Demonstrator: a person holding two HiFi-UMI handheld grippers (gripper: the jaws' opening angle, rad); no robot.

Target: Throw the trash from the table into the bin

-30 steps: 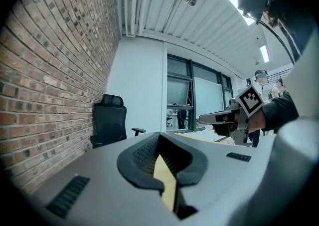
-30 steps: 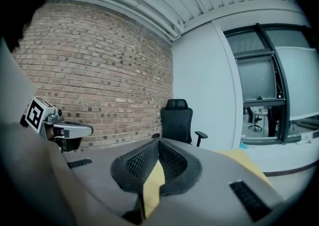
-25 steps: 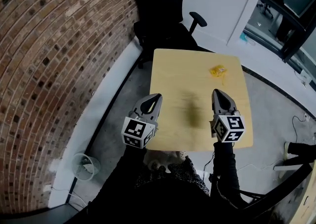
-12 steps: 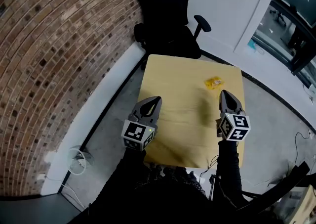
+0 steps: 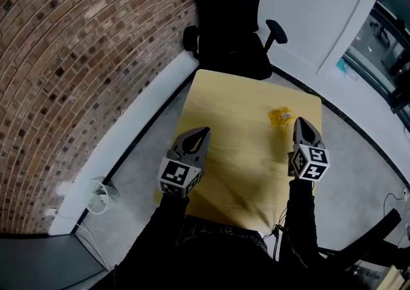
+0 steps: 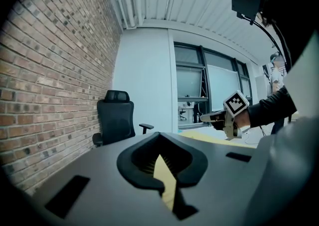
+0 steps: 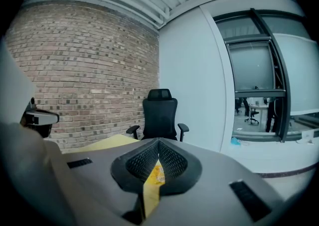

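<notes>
Pale square wooden table: right gripper, jaws together, points nearly level beside a crumpled yellow wrapper — left gripper likewise closed, near left.

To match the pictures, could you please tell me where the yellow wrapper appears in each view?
Head view: yellow wrapper, right of centre on the table.
Left gripper view: not made out.
Right gripper view: yellow wrapper low centre, straight ahead.
Shared landmark: black office chair.

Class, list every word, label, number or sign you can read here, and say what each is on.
No readable text anywhere.
Yellow wrapper on the table: any print is too small to read.
Two marker cubes: black-and-white square patterns only, no letters.
</notes>
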